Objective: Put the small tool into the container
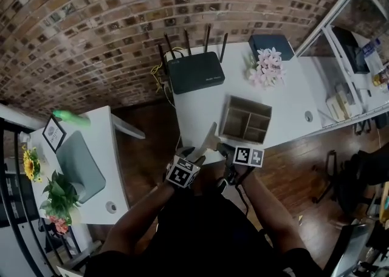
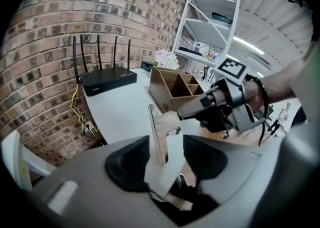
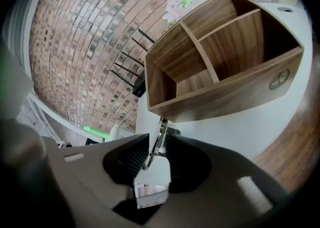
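The small tool (image 1: 211, 138), a flat pale blade on a metal stem, hangs over the white table's front edge between both grippers. In the left gripper view its blade (image 2: 159, 132) stands edge-on between the jaws of my left gripper (image 2: 167, 157), which are wide apart, with gaps at the pads. My right gripper (image 2: 184, 114) clamps the tool's other end; in the right gripper view the ridged stem (image 3: 157, 147) sits pinched between its pads (image 3: 159, 159). The wooden container (image 1: 249, 102) with several compartments stands just beyond, its front wall (image 3: 225, 92) close ahead of the right gripper.
A black router (image 1: 196, 71) with antennas sits at the table's back by the brick wall, with pink flowers (image 1: 265, 66) and a dark box (image 1: 271, 45) to its right. A metal shelf (image 1: 358, 2) stands far right. A second white table (image 1: 106, 148) is at left.
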Demonstrator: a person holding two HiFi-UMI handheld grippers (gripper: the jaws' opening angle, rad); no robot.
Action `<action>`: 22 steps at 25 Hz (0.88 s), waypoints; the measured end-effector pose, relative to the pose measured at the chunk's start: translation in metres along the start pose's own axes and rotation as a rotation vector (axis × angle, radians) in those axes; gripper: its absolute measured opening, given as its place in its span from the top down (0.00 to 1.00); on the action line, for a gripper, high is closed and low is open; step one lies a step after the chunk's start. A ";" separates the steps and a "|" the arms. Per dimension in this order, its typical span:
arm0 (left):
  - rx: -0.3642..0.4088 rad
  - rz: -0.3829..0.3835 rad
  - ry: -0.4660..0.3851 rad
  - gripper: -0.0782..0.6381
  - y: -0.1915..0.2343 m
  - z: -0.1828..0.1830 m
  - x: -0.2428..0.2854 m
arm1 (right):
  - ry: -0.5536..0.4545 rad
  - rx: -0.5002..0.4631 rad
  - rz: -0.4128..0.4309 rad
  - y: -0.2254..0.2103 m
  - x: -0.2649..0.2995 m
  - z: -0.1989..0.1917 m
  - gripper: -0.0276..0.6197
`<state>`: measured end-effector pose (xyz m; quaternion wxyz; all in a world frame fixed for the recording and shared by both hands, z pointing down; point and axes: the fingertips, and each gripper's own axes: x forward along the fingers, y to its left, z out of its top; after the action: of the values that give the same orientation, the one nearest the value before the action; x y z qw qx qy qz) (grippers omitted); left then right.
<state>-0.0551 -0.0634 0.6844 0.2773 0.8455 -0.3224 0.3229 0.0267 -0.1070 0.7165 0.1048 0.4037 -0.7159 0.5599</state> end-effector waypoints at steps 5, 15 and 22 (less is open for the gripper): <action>0.007 0.043 -0.028 0.61 0.009 0.003 -0.010 | 0.072 0.058 -0.001 -0.001 0.014 0.001 0.86; -0.059 0.037 -0.072 0.64 0.011 0.006 -0.028 | 0.078 0.027 0.086 0.027 0.014 0.001 0.93; -0.083 0.029 -0.078 0.65 0.009 0.002 -0.033 | 0.083 -0.089 0.132 0.053 0.002 -0.002 0.93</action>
<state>-0.0799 -0.0581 0.6611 0.2946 0.8404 -0.3585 0.2801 -0.0118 -0.1031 0.6804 0.1151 0.3272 -0.7603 0.5493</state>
